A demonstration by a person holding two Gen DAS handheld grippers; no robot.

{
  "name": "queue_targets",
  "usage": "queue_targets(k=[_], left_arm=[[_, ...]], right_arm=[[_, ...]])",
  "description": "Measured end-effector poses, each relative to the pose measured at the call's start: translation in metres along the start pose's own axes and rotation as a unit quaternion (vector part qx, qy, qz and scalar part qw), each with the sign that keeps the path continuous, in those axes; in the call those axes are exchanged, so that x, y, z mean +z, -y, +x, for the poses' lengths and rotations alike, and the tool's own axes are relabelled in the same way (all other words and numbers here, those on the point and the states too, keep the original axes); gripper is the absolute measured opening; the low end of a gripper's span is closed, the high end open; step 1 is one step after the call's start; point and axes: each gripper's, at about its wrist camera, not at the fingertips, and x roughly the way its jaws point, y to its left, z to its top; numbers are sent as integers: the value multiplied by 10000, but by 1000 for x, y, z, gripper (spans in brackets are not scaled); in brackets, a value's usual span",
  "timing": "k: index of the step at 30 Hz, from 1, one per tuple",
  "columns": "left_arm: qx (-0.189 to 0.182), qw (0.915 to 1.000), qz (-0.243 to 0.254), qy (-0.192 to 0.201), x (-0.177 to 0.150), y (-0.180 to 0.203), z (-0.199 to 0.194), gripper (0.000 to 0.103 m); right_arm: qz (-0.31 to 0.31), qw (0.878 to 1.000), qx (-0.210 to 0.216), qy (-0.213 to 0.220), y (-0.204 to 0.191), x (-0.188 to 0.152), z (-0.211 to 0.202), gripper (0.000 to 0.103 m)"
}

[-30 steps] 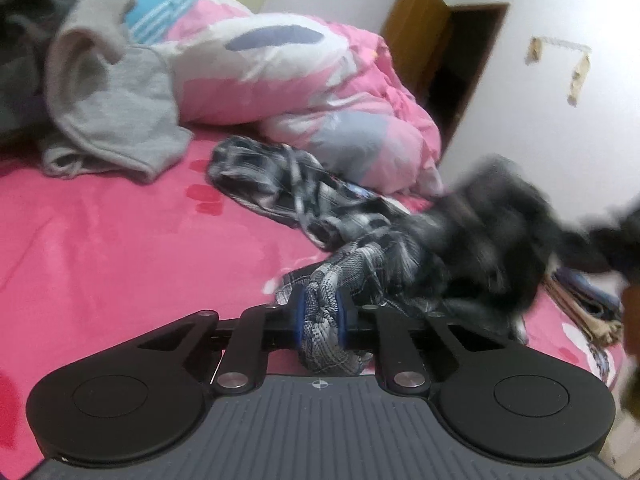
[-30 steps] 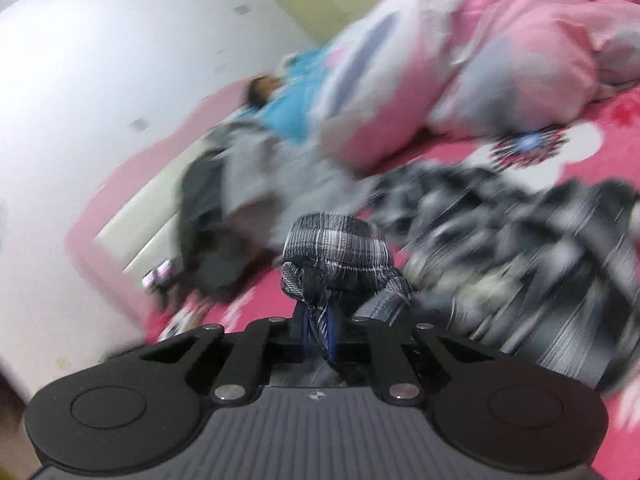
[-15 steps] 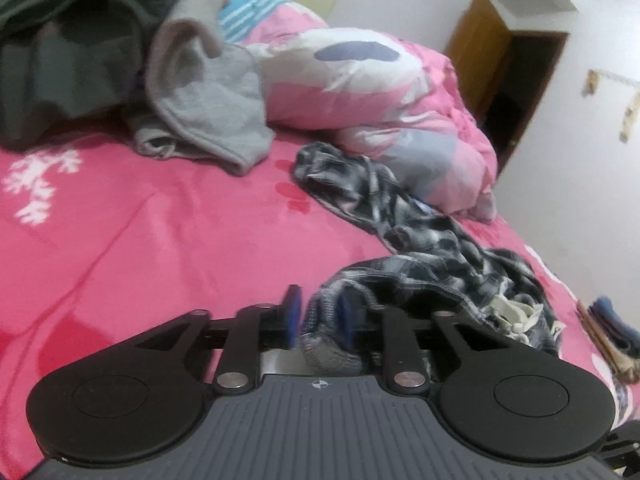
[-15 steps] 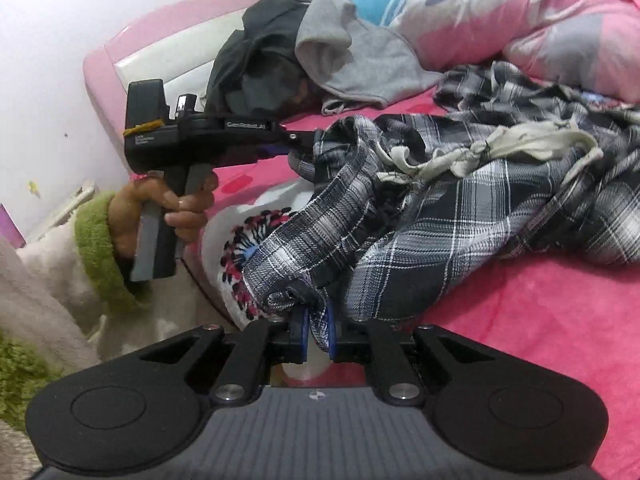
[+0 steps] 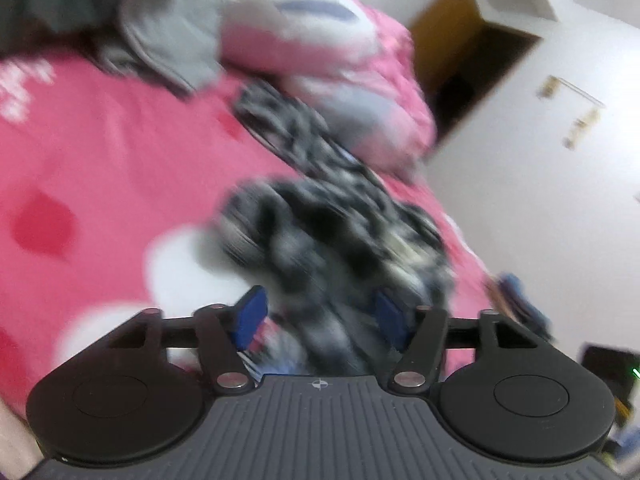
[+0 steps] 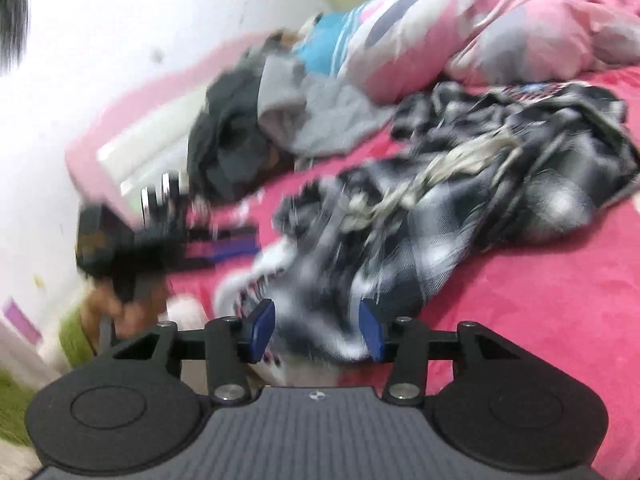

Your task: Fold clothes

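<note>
Left gripper (image 5: 320, 322): the blue pads (image 5: 249, 318) are spread wide, with nothing pinched between them. The plaid garment (image 5: 336, 236), black, grey and white, is seen blurred directly ahead, its near edge lying in the gap between the pads; whether cloth touches either pad cannot be told. The garment is crumpled on the pink bedsheet (image 5: 112, 152). Beyond it, a pink quilt (image 5: 320, 52) is bunched at the far side of the bed, and a grey garment (image 5: 168, 32) is heaped beside the quilt.

Right gripper (image 6: 318, 332): the jaws are likewise held wide apart and empty. The plaid garment (image 6: 460, 216) is spread loosely just ahead, its near edge falling between the pads, with a pale drawstring (image 6: 448, 172) lying across it. The left gripper (image 6: 168, 236) is seen, blurred, beside the garment's edge, held by a hand (image 6: 120, 300) with a green cuff (image 6: 74, 336). A dark garment (image 6: 228, 140) and the grey garment (image 6: 316, 120) are piled near the headboard (image 6: 132, 136).
</note>
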Motion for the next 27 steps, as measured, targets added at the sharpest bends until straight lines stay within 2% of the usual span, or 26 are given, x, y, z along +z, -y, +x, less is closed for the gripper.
queue_targets(k=[5,7,11,12,14,20,27], left_arm=[[-332,9981,-357,-387,-13,2,13,69],[-463,9960,-516,-557,-17,1,17,70],[-741,9931,-324,-845,-26,10,19,84],[-699,9937,-220,-853,-29,14,19,84],[-301,9970,-7,-713,-31,21,19,84],[285,9980,151,-546,-29,25,26,84],[209,9988,-334,-293,-24,16,51,84]], right_arm=[[259,9989,-297,253,9,0,-5,50],[366,9986,-277,270,12,-1,-1,50],[428,9982,-250,325,12,-4,8,50],[436,9982,-239,322,12,-5,9,50],[447,9983,-208,308,13,-7,11,50],[534,9979,-165,337,17,-14,9,50],[770,9957,-224,455,26,-17,4,50]])
